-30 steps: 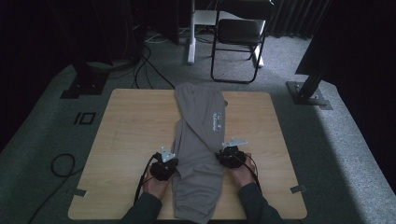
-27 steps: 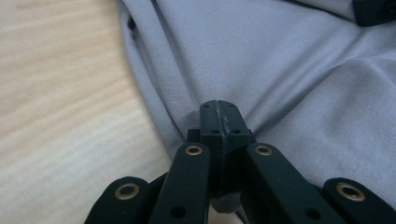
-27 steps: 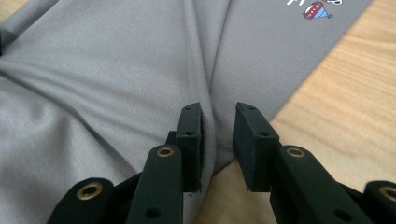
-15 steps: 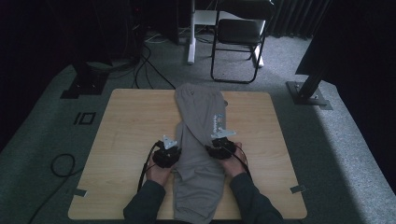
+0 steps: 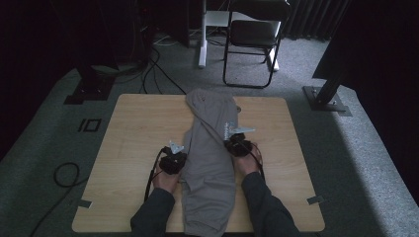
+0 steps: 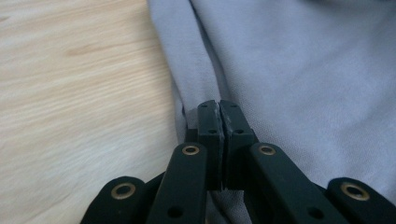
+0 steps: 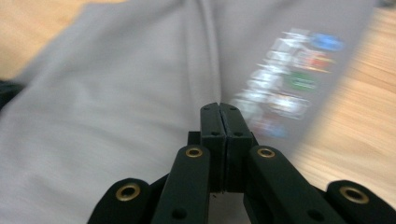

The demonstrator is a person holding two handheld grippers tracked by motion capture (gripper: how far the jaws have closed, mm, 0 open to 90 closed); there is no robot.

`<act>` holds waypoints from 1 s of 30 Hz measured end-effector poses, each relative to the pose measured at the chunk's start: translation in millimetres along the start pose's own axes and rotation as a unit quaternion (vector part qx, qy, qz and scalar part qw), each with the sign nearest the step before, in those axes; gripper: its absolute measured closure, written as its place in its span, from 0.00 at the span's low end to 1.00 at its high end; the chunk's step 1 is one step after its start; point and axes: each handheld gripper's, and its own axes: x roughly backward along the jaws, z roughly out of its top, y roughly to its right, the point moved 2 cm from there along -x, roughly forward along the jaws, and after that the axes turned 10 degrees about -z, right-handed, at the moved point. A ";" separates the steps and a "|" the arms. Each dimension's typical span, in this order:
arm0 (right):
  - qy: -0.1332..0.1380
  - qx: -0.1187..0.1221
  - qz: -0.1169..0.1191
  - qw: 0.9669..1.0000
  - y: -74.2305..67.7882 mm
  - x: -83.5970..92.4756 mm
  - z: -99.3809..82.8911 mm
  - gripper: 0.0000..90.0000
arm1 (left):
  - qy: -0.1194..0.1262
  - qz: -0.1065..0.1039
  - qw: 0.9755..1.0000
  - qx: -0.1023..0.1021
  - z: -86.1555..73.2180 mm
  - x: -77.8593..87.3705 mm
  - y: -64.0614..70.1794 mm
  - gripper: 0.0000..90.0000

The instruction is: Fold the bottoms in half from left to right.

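grey garment bears a blurred, unreadable print; both claws closed, gripping nothing.

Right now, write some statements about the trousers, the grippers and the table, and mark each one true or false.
1. The grey trousers lie lengthwise on the wooden table. True.
2. The left gripper has its jaws wide open. False: they are shut, at the fabric's edge.
3. The right gripper has its jaws shut. True.
4. The trousers are bright red. False: grey.
5. A chair stands beyond the table. True.
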 end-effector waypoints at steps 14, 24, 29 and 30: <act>0.001 -0.012 0.000 1.000 9.5 -1.7 -10.2 0.68 | 0.005 -0.006 1.000 -0.006 18.0 -13.6 -9.1 0.83; -0.024 0.015 -0.031 0.999 1.6 -16.5 -10.8 0.73 | -0.004 0.001 1.000 0.000 10.4 -8.5 -8.2 0.97; -0.021 0.024 -0.025 0.999 -0.8 -5.8 -21.3 0.75 | -0.005 -0.010 1.000 0.004 -4.1 5.1 2.2 0.97; -0.021 0.025 -0.024 0.999 -2.0 -2.3 -24.5 0.76 | -0.007 -0.011 1.000 0.000 -7.6 8.5 5.2 0.97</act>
